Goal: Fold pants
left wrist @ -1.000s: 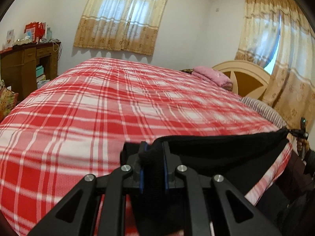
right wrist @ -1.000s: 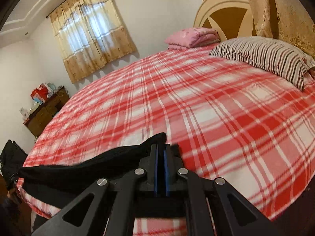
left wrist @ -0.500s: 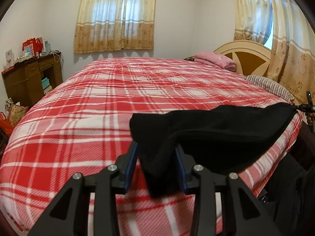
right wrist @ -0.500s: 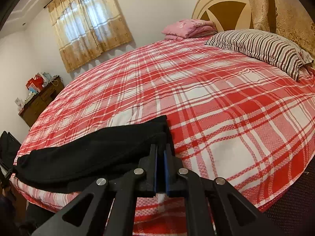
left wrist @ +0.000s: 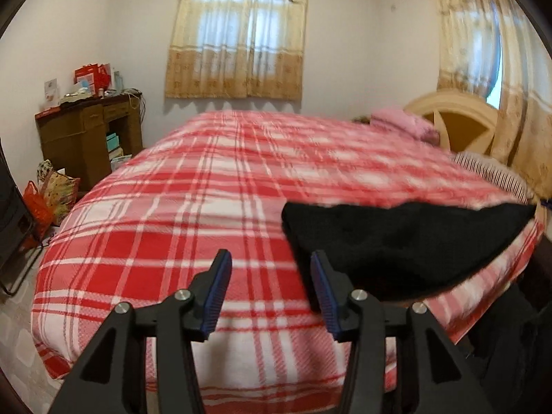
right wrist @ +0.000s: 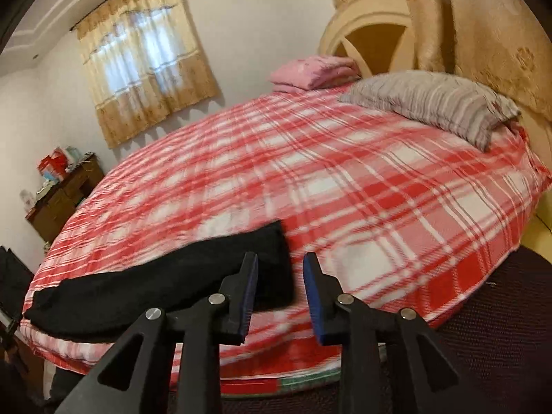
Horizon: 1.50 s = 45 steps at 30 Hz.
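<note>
The left hand-held gripper (left wrist: 269, 284) is standing spread with nothing between its blue pads; the right hand-held gripper (right wrist: 279, 289) has just been opening, its jaws likewise empty. The black pants (left wrist: 396, 238) are lying released near the bed (left wrist: 193, 207) edge, likely laid flat for folding. No writing is legible.

A home bedroom, shown by a wide bed (left wrist: 214, 186) under a red-and-white plaid blanket, a striped pillow (right wrist: 434, 103) by the arched headboard (right wrist: 372, 34), tan patterned curtains (left wrist: 238, 31) over the window, and a cluttered brown wooden desk (left wrist: 86, 134).
</note>
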### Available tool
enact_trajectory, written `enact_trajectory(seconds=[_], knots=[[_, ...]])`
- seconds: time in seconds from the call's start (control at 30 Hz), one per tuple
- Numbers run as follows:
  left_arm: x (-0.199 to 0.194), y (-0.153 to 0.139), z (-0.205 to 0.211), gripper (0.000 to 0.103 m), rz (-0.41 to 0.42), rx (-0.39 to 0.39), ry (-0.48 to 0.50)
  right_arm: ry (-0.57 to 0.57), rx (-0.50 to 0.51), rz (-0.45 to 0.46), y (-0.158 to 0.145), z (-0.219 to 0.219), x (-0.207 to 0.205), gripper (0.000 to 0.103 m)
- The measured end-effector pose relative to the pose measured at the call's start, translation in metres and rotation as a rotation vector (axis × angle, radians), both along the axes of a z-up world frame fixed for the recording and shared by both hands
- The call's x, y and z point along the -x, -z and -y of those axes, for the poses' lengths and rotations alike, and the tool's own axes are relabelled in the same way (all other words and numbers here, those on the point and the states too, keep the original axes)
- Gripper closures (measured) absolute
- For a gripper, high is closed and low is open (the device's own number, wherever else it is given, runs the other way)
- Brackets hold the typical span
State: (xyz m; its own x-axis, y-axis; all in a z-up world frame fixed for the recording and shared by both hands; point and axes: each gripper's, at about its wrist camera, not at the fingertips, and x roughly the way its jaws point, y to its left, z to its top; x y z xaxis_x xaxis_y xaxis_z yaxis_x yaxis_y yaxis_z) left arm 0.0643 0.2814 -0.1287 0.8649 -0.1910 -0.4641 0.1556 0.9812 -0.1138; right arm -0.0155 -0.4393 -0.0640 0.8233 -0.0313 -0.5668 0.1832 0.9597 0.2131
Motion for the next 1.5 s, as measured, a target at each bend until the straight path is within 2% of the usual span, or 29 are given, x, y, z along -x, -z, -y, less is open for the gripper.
enact_trajectory(seconds=[0.07,0.13,0.17,0.27,0.4,0.53,0.7,0.83,1.1,1.2,1.23,1.37,1.5], knots=[[0.0,-0.007,0.01,0.053,0.021,0.005,0.025,-0.084,0.066,-0.016,-0.008,-0.042,-0.012,0.064],[-0.002,-0.012,0.022,0.049,0.032,0.003,0.054,-0.18,0.114,-0.027,-0.01,-0.081,-0.023,0.064],[-0.004,-0.013,0.03,0.047,0.034,-0.001,0.062,-0.258,0.152,-0.036,-0.01,-0.115,-0.032,0.064],[-0.014,-0.013,0.046,0.047,0.02,0.027,0.098,-0.418,0.203,-0.066,0.0,-0.185,-0.052,0.064],[-0.025,-0.003,0.067,0.047,-0.011,0.037,0.144,-0.673,0.163,-0.111,0.029,-0.288,-0.08,0.064],[-0.028,0.01,0.084,0.047,-0.048,0.018,0.173,-0.803,0.165,-0.163,0.064,-0.358,-0.096,0.064],[-0.021,0.022,0.084,0.045,-0.084,-0.02,0.166,-0.851,0.125,-0.259,0.099,-0.388,-0.104,0.064],[-0.02,0.025,0.078,0.045,-0.084,0.022,0.157,-0.877,0.168,-0.275,0.103,-0.393,-0.095,0.064],[-0.021,0.027,0.078,0.041,-0.076,0.045,0.154,-0.855,0.413,-0.246,0.117,-0.412,-0.088,0.064],[-0.02,0.026,0.076,0.041,-0.08,0.055,0.153,-0.859,0.448,-0.237,0.119,-0.413,-0.084,0.094],[-0.02,0.025,0.075,0.041,-0.082,0.055,0.153,-0.863,0.444,-0.238,0.118,-0.413,-0.084,0.099],[-0.014,0.026,0.074,0.041,-0.084,0.045,0.164,-0.894,0.453,-0.243,0.112,-0.411,-0.071,0.101],[-0.012,0.026,0.071,0.041,-0.08,0.059,0.167,-0.892,0.457,-0.289,0.125,-0.409,-0.073,0.103]])
